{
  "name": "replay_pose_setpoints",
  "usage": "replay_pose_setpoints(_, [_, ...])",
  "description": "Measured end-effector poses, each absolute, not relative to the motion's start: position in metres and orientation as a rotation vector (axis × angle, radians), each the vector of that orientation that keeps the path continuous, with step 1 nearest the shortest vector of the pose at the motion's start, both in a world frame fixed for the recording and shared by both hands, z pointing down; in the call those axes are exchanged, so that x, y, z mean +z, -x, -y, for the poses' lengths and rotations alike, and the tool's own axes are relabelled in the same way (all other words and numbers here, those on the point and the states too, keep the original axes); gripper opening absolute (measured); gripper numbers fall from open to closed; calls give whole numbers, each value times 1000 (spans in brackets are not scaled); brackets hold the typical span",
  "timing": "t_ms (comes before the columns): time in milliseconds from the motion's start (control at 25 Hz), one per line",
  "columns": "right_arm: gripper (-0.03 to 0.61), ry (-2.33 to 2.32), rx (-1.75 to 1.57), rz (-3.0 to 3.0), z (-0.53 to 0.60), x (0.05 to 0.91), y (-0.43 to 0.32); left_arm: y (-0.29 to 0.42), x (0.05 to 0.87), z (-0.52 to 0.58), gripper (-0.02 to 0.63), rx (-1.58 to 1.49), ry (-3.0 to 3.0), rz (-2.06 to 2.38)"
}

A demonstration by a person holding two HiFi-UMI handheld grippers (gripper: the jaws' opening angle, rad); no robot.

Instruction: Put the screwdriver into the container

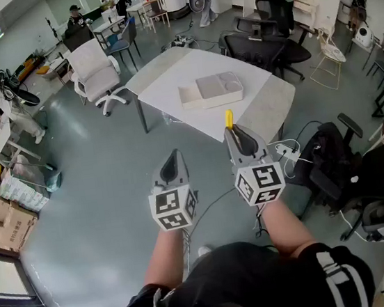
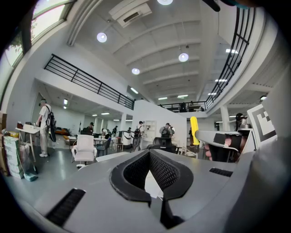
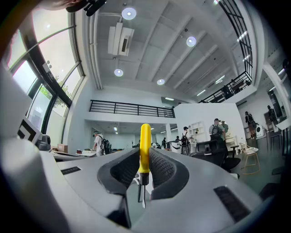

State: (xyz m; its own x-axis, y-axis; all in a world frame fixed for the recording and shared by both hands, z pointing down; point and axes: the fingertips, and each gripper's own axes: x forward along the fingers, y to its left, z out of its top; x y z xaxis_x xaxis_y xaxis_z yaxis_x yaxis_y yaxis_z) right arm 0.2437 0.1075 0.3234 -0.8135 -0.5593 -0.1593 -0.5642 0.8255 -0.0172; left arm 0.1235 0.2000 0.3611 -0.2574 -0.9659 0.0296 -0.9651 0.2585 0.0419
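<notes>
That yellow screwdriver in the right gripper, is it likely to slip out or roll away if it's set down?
The screwdriver looks stiff and probably light: slim handle, thin metal shaft. Its handle looks smooth and glossy, so it may slide in the right gripper. The handle seems round, so on the table it would likely roll.

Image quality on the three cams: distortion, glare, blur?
Head view: strong fisheye, room bends at the edges, table sharp, light even. Left gripper view: dark round corners, ceiling lamps blown out. Right gripper view: same dark corners, bright windows at left, screwdriver in the right tongs sharp.
</notes>
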Motion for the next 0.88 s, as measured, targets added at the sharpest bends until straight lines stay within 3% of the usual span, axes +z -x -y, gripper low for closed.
replay_pose_setpoints(360, [64,849,50,-2862,-112,322,-243,-132,360,-198,6,-19,-1884,2440])
replay_pose_setpoints(880, [64,804,37,-2871,-130,320,-200,-87,361,-220,6,-60,-1826,2454])
